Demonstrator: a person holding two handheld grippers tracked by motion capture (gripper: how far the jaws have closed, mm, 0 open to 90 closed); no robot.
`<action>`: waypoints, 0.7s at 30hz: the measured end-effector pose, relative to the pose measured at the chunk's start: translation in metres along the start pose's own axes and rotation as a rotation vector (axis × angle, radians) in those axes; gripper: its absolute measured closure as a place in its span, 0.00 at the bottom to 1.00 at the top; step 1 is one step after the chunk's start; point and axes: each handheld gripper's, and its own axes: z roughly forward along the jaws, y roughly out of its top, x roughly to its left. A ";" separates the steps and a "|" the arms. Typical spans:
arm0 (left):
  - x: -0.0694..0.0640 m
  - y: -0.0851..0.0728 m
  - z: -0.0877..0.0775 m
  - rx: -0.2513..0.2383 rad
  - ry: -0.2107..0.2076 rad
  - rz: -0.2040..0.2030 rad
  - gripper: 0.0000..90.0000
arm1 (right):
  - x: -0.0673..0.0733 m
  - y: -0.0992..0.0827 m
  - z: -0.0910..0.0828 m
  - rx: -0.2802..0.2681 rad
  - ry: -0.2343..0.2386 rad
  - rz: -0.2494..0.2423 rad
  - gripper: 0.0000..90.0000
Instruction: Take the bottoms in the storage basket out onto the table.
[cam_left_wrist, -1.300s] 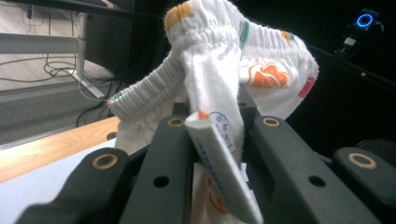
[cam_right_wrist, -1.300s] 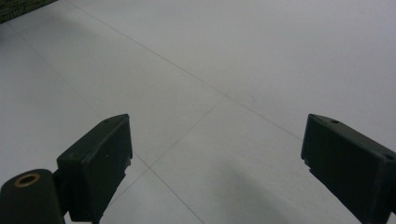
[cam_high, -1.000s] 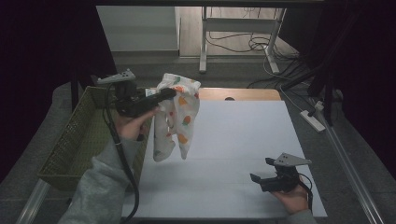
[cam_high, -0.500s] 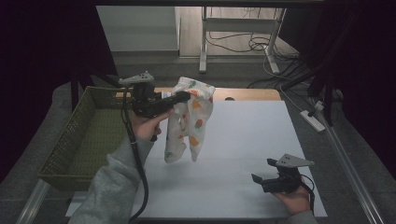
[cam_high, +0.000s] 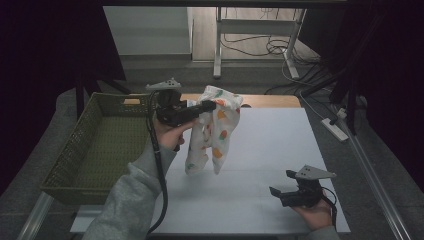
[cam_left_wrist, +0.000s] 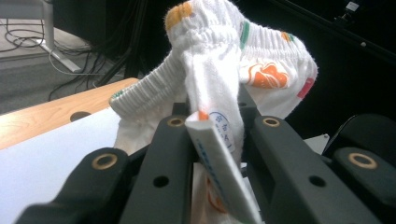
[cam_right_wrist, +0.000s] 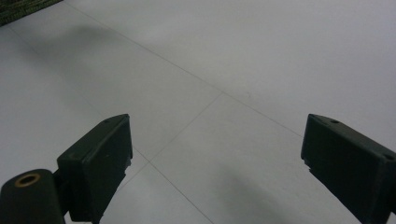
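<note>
White cotton printed with orange shapes hangs from my left gripper (cam_high: 212, 104): a small pair of children's pants (cam_high: 214, 134), pinched at the elastic waistband with its paper tag (cam_left_wrist: 219, 163) caught between the jaws, which are closed tight on the cloth. The garment dangles free above the white table (cam_high: 270, 150), its lower end just above the surface, a little to the right of the green wicker basket (cam_high: 75, 150). My right gripper (cam_high: 285, 191) rests low near the front right of the table, jaws spread wide with nothing between them, bare table beyond the black pads (cam_right_wrist: 100, 163).

As I judge it, the job in hand is laying the pants out flat. To do that well I should keep the waistband clamped, lower the legs until the hems touch first, then draw the grip away from them so the cloth unrolls without bunching. The free right gripper can pin or take the far side of the waistband to spread it. The risk is the tag slipping, since part of the hold is on paper.
</note>
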 end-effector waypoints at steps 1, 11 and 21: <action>0.000 0.000 0.001 0.002 0.001 0.002 0.92 | 0.000 0.000 0.000 0.001 0.002 0.000 0.10; -0.002 -0.001 0.020 0.027 -0.012 0.008 0.92 | 0.000 0.000 0.000 0.000 0.007 0.001 0.10; 0.001 -0.003 0.039 0.047 -0.024 -0.003 0.91 | 0.001 0.000 0.000 -0.002 0.011 -0.002 0.10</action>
